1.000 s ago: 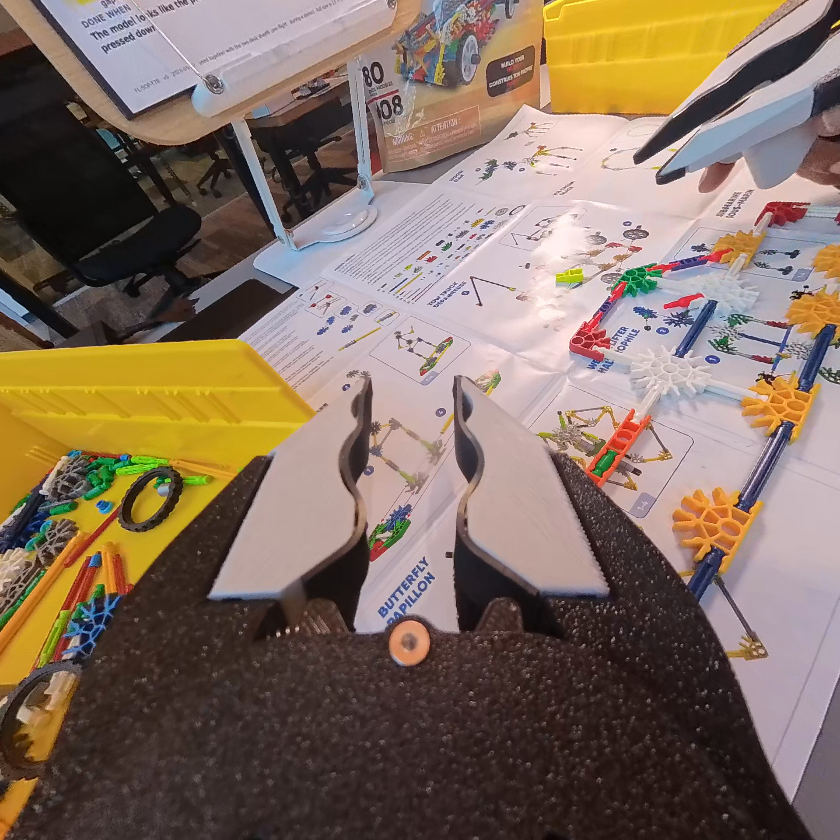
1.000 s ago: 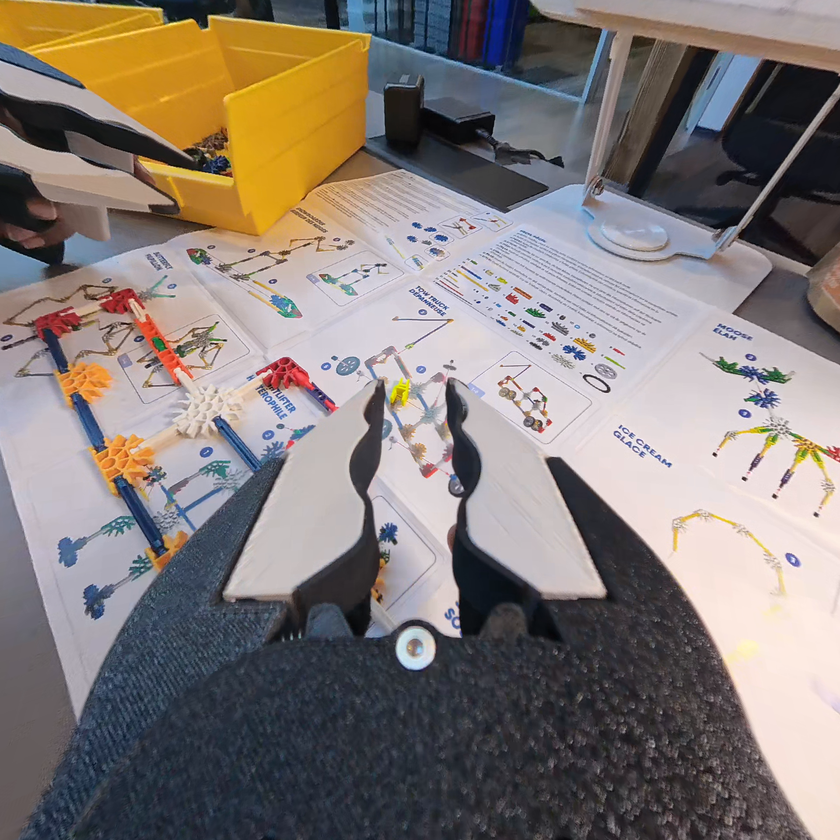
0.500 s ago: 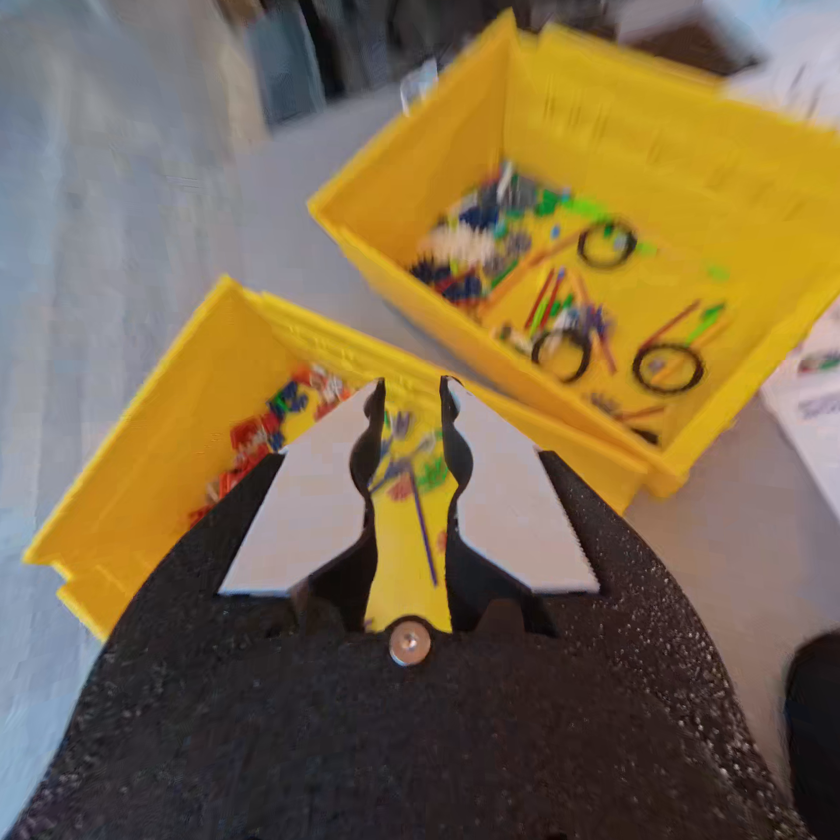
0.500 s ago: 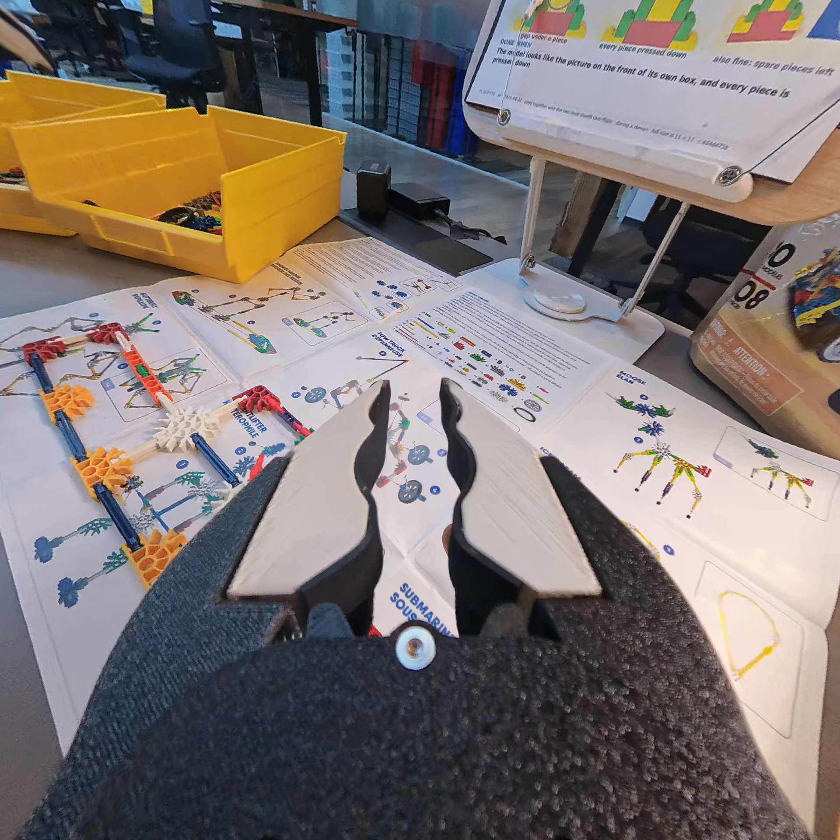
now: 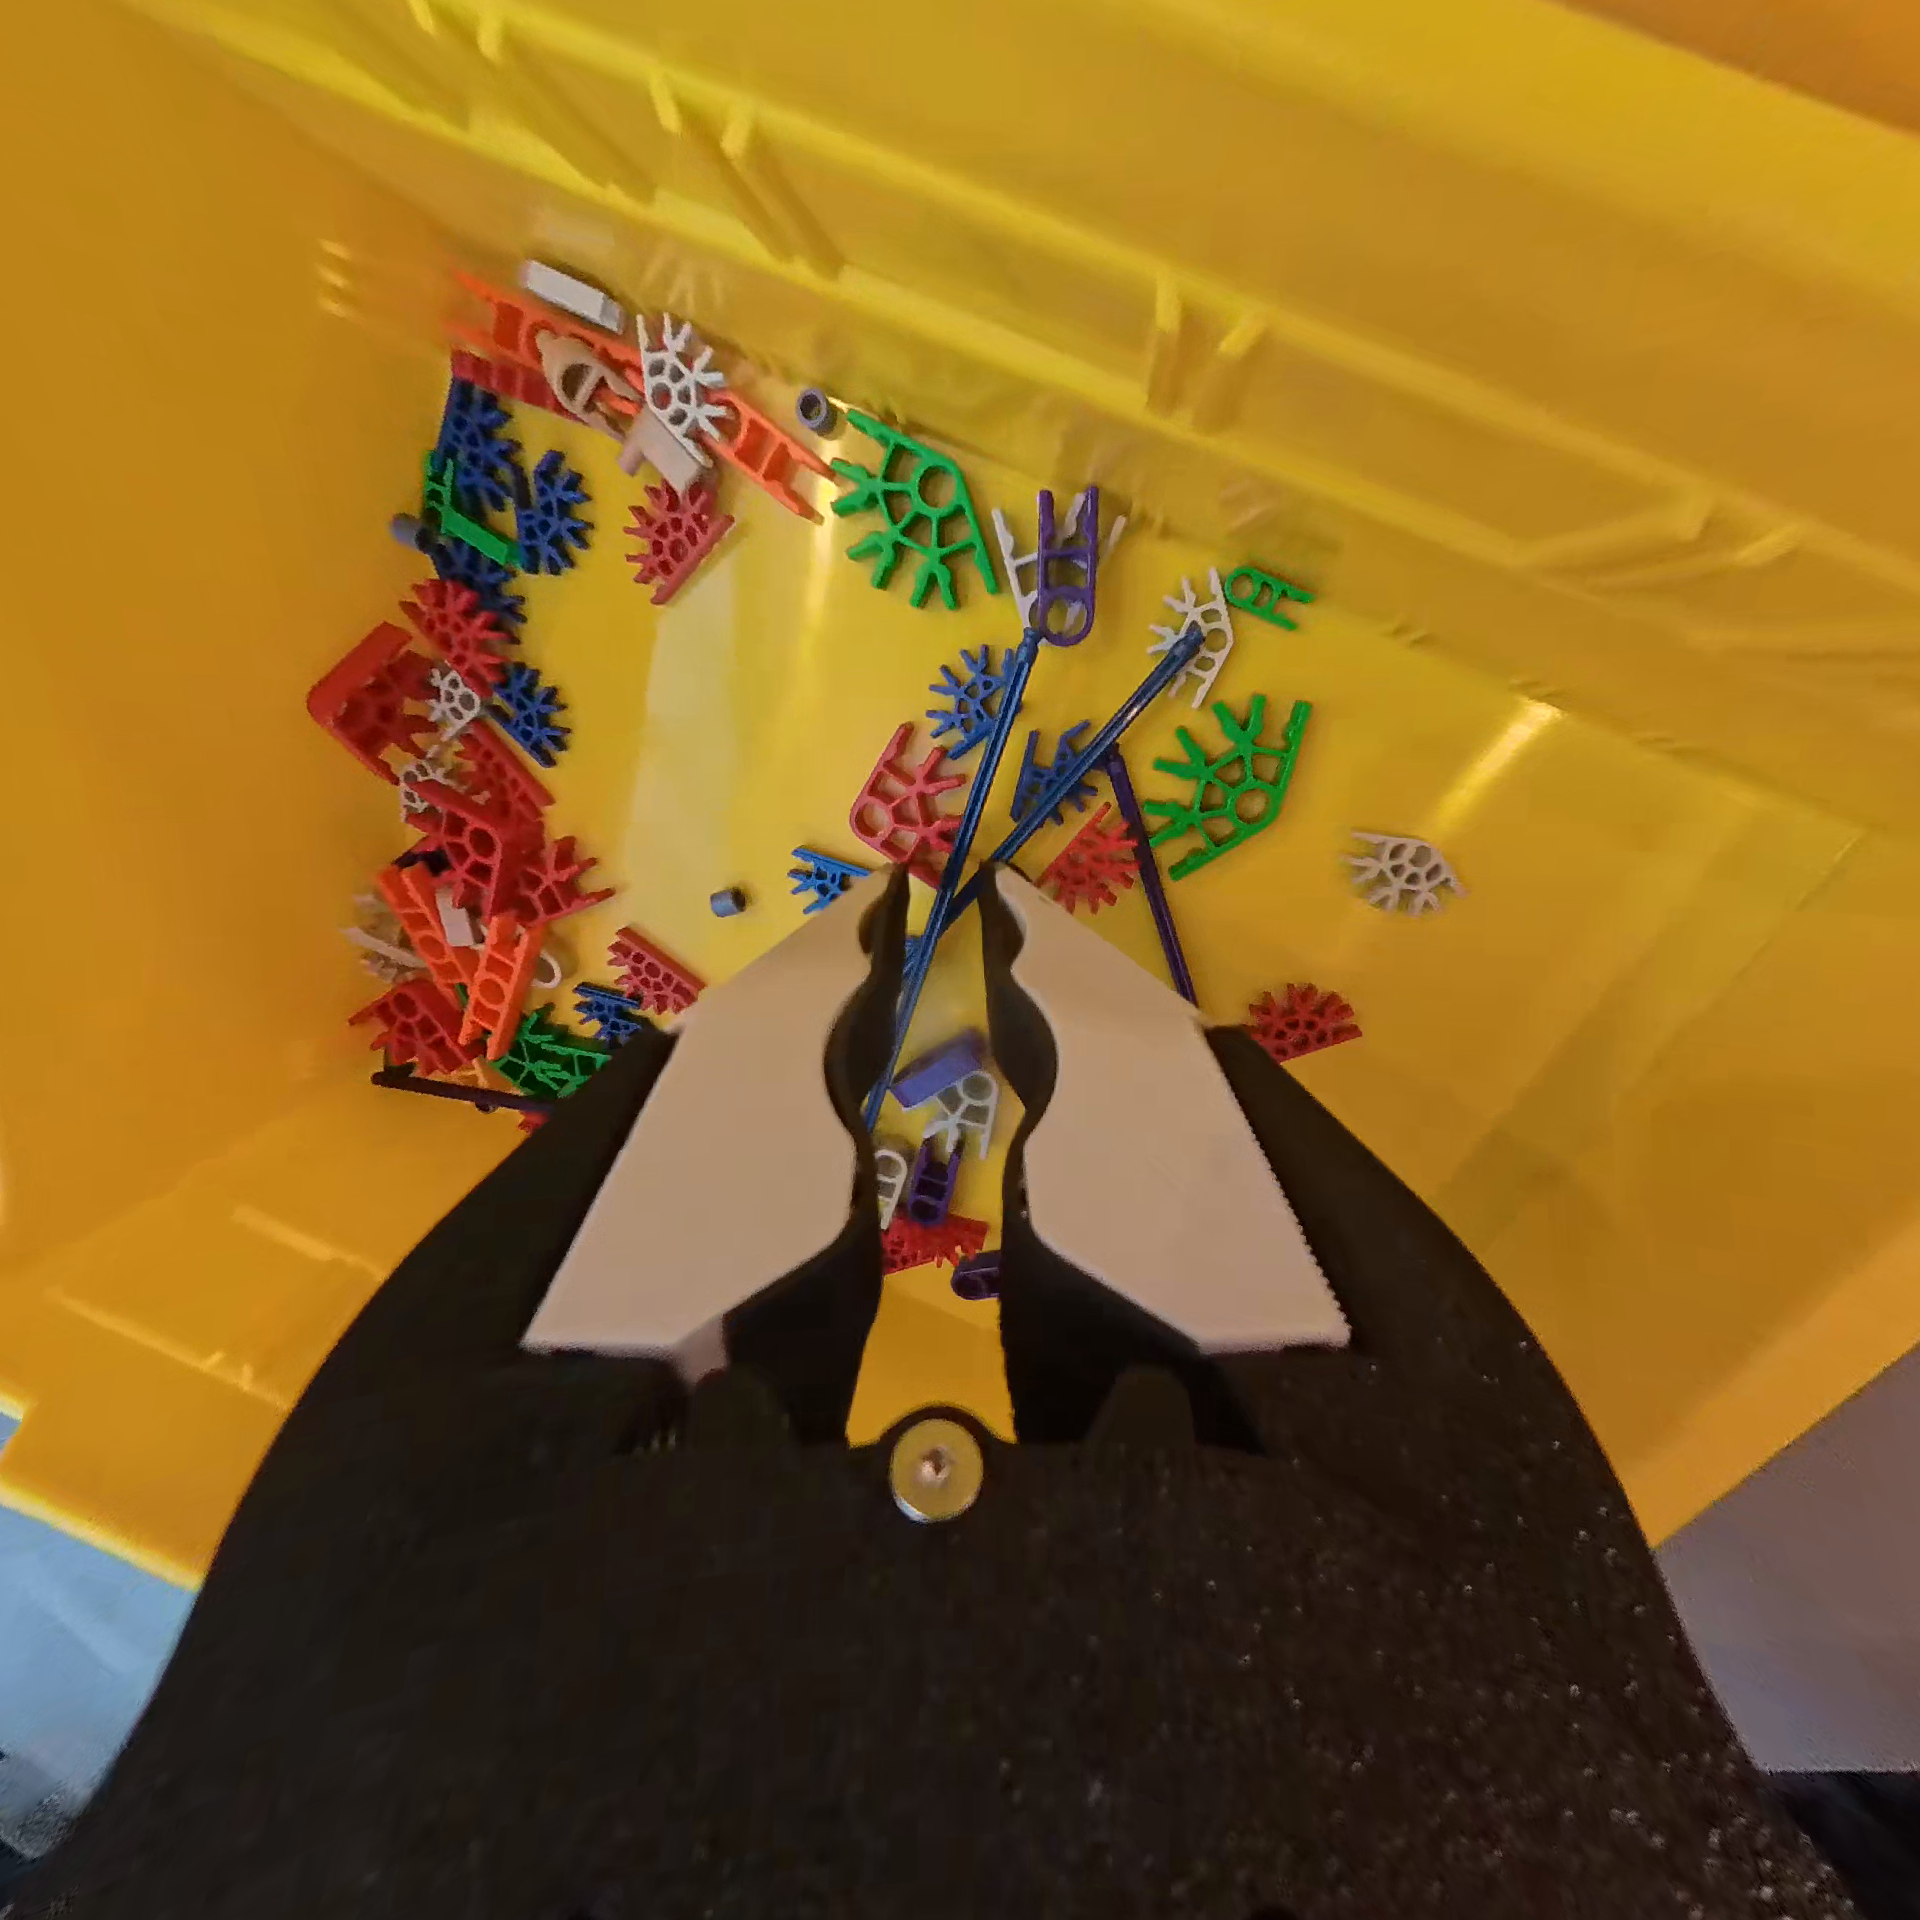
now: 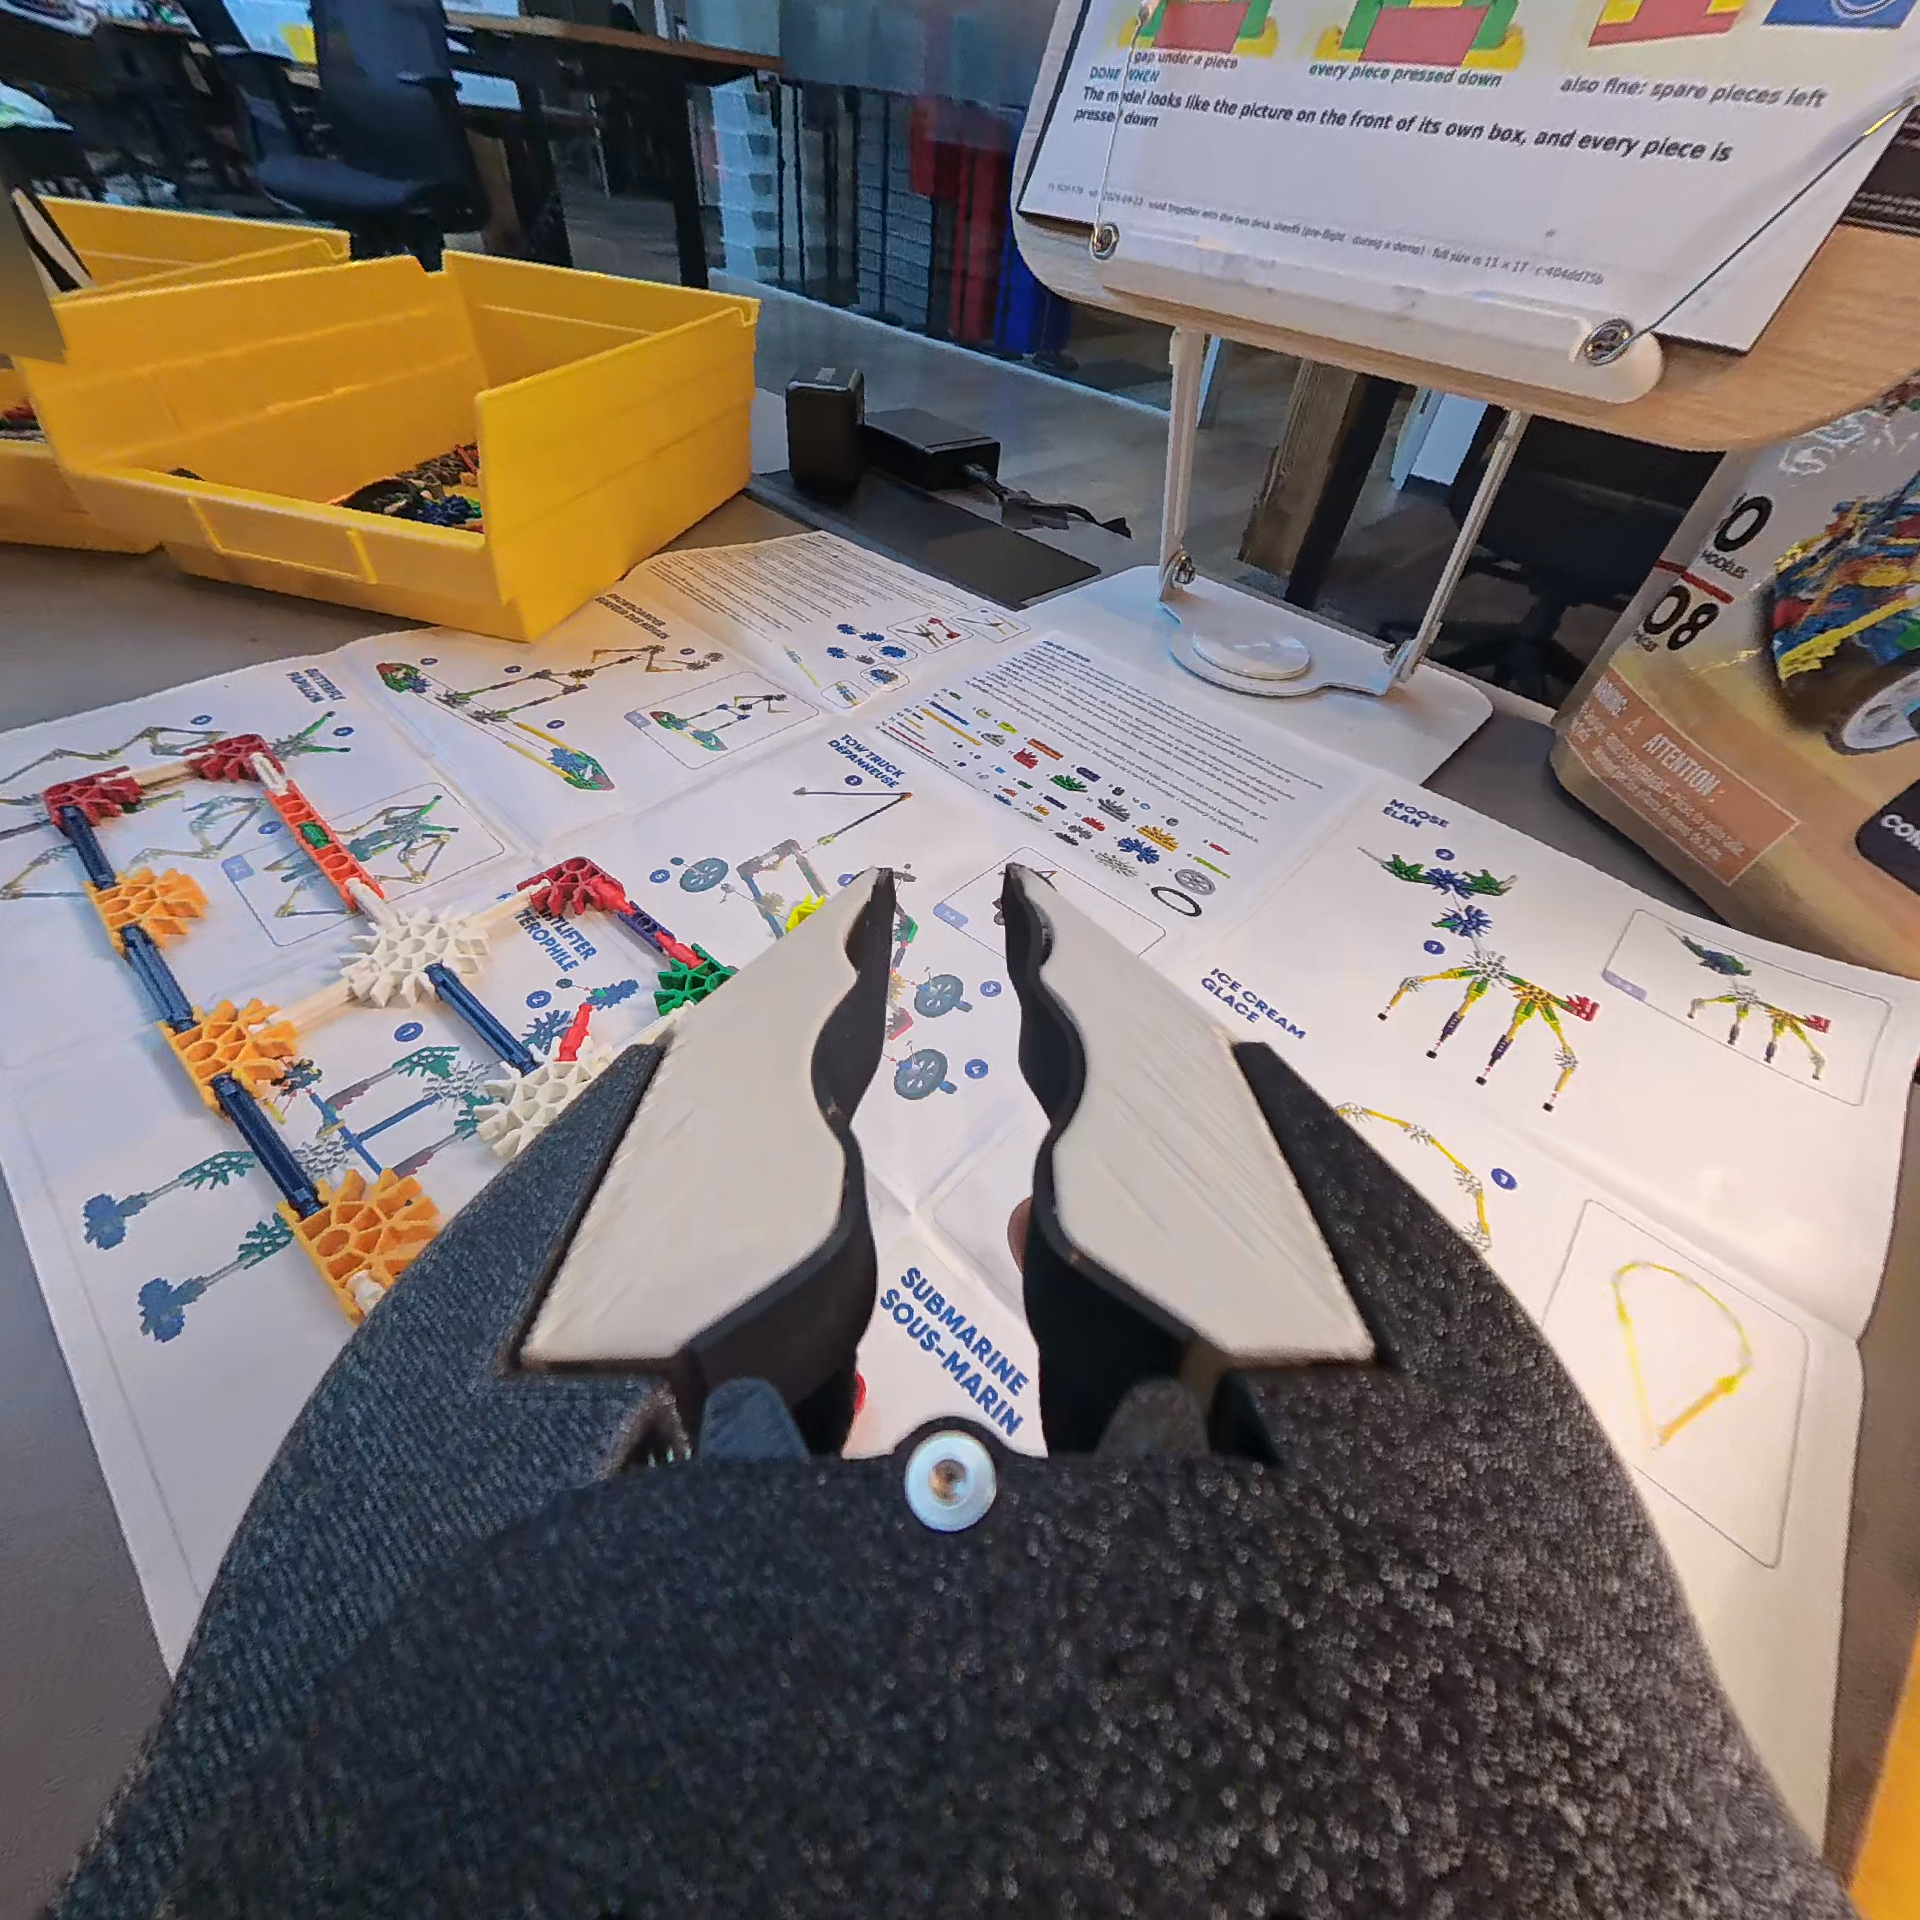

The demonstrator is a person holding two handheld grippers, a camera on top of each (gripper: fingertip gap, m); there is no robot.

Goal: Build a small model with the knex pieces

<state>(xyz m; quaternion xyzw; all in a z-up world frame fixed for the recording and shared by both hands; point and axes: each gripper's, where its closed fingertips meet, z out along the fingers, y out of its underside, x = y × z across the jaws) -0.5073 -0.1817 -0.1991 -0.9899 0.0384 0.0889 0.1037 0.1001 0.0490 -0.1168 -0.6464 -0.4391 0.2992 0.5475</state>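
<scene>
My left gripper [image 5: 940,883] is open and empty, pointing down into a yellow bin [image 5: 1039,208]. Its tips hover just above two crossed thin blue rods [image 5: 1081,758]. Around them lie a red connector [image 5: 904,800], green connectors [image 5: 1226,779], a purple connector [image 5: 1060,571] and several blue, white and orange pieces. My right gripper [image 6: 945,883] is open and empty, held over a white instruction sheet [image 6: 1039,727] on the table. A partly built frame [image 6: 260,997] of blue rods with orange, white and red connectors lies on the sheet to its left.
A yellow bin [image 6: 613,447] with loose pieces stands at the back left of the table, another behind it. A white stand [image 6: 1247,655] holding a wooden board with a paper sits at the back. A cardboard toy box [image 6: 1766,675] stands at the right. The grippers' ends are close to 65 cm from one another. It is some 5 cm from my left tips to the purple connector [image 5: 1060,571].
My left gripper swung left from the instruction sheet to the bins and has dropped down into the nearer one. My right gripper drew back and tilted up a little, jaws still open.
</scene>
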